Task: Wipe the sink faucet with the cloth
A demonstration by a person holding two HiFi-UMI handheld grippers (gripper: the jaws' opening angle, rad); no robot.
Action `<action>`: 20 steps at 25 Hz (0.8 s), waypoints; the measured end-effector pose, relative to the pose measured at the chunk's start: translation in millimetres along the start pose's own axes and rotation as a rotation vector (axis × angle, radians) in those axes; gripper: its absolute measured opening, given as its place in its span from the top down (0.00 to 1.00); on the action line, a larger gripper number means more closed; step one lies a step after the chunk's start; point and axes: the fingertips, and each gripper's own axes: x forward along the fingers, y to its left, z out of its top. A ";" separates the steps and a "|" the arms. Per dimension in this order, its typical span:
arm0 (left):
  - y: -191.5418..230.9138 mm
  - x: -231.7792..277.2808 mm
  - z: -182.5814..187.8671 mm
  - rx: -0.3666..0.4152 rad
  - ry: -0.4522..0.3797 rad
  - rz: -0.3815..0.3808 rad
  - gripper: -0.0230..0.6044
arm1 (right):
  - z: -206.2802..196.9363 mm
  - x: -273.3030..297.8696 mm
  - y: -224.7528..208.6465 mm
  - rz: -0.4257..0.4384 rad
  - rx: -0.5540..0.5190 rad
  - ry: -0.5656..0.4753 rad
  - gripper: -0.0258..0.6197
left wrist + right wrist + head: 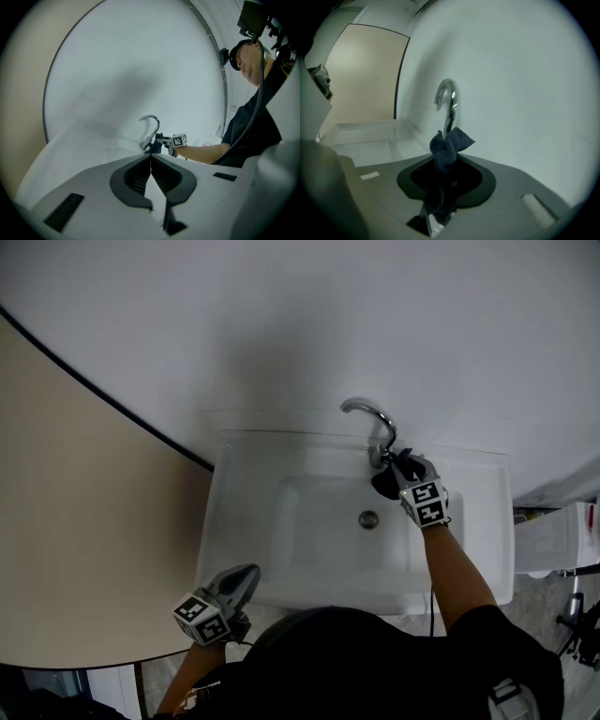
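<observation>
We hold the crumpled dark blue cloth [447, 147] pinched between the narrow jaws of our right gripper [398, 465]. Its bunched tip sits just beside the base of the curved chrome faucet [368, 414], at the back edge of the white rectangular sink [239, 521]. Our left gripper [242, 582] hovers at the sink's front left corner, jaws pressed together and empty.

Head view overhead – faucet [373, 413] common throughout

The faucet [370, 413] stands on the sink's [244, 521] back rim, at 12 o'clock from the drain [368, 518]. The cloth [386, 482], in the right gripper [398, 465], is by the faucet's foot. The left gripper [246, 577] is at 8 o'clock, at the front rim.
</observation>
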 end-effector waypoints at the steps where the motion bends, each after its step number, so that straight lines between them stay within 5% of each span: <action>1: 0.0 -0.7 0.6 0.004 0.003 0.006 0.96 | 14.0 4.8 -14.2 -0.042 -0.009 -0.019 0.82; 8: -6.3 0.5 -2.6 0.004 0.003 -0.006 0.96 | -27.5 31.0 -11.2 -0.072 -0.017 0.113 0.83; 14: -1.0 -2.4 -3.7 -0.003 -0.006 0.007 0.96 | -93.8 20.2 56.3 0.108 -0.026 0.280 0.83; 20: 1.8 -1.0 -0.1 0.001 0.001 0.004 0.96 | 4.4 11.3 -13.3 -0.062 -0.026 0.039 0.83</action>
